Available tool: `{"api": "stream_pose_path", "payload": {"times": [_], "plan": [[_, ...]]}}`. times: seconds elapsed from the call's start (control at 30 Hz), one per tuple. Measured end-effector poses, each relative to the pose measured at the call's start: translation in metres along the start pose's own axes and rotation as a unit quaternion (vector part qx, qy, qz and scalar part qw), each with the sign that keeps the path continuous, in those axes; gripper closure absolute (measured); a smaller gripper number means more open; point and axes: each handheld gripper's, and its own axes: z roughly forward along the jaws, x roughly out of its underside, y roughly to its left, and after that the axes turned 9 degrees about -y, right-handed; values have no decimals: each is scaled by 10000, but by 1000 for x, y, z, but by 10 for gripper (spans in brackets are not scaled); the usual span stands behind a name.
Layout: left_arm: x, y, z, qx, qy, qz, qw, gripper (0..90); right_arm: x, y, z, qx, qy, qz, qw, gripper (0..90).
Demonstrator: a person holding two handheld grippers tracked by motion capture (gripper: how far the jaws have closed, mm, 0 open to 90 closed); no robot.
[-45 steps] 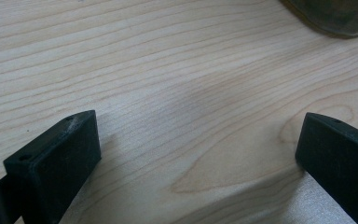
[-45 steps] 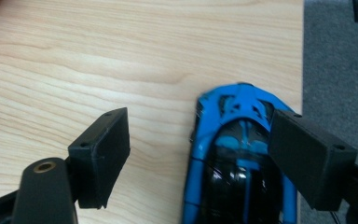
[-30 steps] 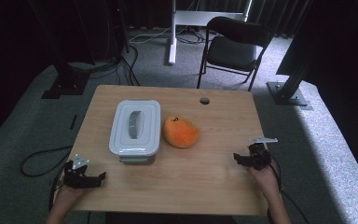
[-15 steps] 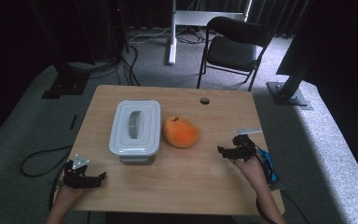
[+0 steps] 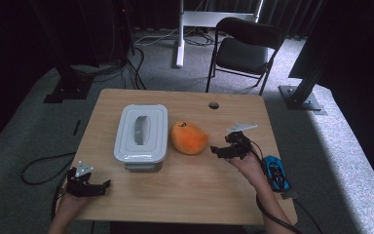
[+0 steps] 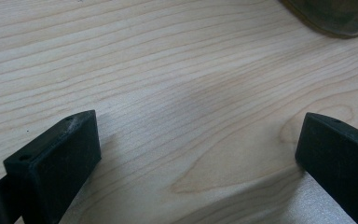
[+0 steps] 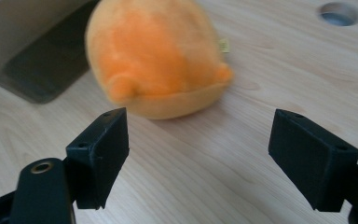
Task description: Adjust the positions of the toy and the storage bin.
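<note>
Two grippers: one per hand, both with jaws wide and empty.
Right gripper (image 5: 220, 149): just beside the orange plush toy (image 5: 188, 138), jaws lined up towards it, probably to grasp it; they have just been opening a little more.
Left gripper (image 5: 97, 187): idle at the table's (image 5: 185, 195) near left corner.
Plush toy: one, mid-table, beside the lidded container (image 5: 141, 132).
Containers: one, lid on.
Toy cars: one, blue (image 5: 275, 173), at the right edge.

plush toy (image 5: 188, 138) right of lidded box (image 5: 141, 132) — both on table (image 5: 185, 195)

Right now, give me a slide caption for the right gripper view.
Open right gripper faces an orange plush toy lying on the wooden table beside a grey lidded container.
</note>
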Motion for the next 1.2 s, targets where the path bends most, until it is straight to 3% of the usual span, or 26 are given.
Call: {"api": "stream_pose_path", "payload": {"times": [0.17, 0.37, 0.7, 0.93, 1.2], "plan": [[0, 0, 0, 0, -1, -1, 10000, 3, -8, 1, 16, -201, 64, -10, 9998, 199], [0, 0, 0, 7, -3, 3, 10000, 3, -21, 4, 32, -298, 60, -28, 9995, 205], [0, 0, 0, 7, -4, 3, 10000, 3, -36, 12, 64, -439, 323, -169, 9984, 204], [0, 0, 0, 7, -3, 4, 10000, 3, -34, 12, 89, -363, 591, -205, 9974, 174], [0, 0, 0, 7, -2, 5, 10000, 3, -29, 10, 95, -641, 538, -471, 9954, 204]]}}
